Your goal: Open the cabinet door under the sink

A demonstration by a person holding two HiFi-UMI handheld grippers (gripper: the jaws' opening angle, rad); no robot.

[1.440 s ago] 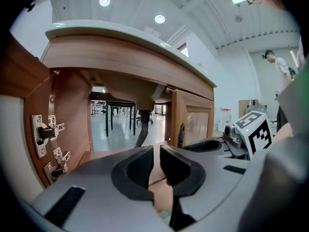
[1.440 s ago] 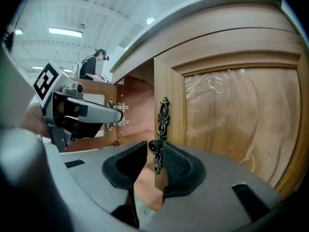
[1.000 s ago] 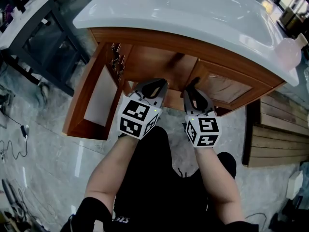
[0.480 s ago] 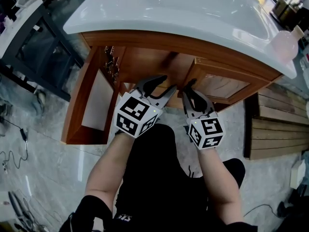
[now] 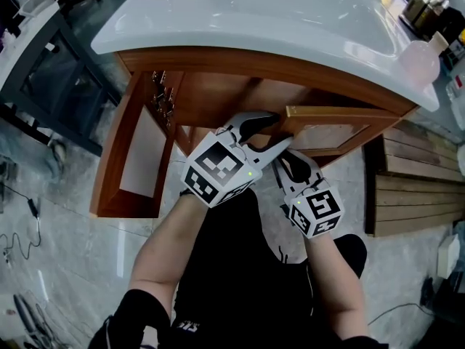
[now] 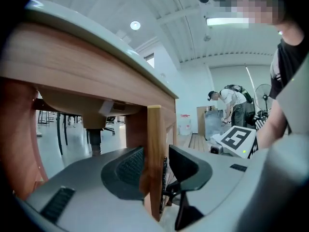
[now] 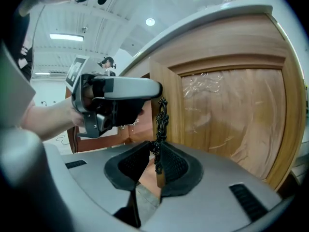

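Under the white sink point(image 5: 276, 13) stands the wooden cabinet. Its right door point(image 5: 341, 112) is swung partly out, and its left door point(image 5: 134, 158) hangs wide open. My right gripper point(image 5: 286, 160) is shut on the right door's black ornate handle point(image 7: 161, 115); its jaws have just been closing onto it, and both pads point(image 7: 173, 164) meet the metal. My left gripper point(image 5: 280, 131) straddles the free edge of the door point(image 6: 155, 144). Its jaws have just been opening, and that edge stands between them with a gap on the handle side. In the right gripper view the door panel point(image 7: 227, 110) fills the right side.
Stacked wooden planks point(image 5: 421, 187) lie on the floor to the right of the cabinet. A dark table point(image 5: 43, 57) stands at the left, with cables point(image 5: 18, 224) on the floor. A pink round thing point(image 5: 419, 60) sits on the sink's right corner. A person point(image 6: 231, 103) stands far behind.
The right door has swung further out with my right gripper on its handle. My left gripper has opened and moved right, up to the door's free edge.
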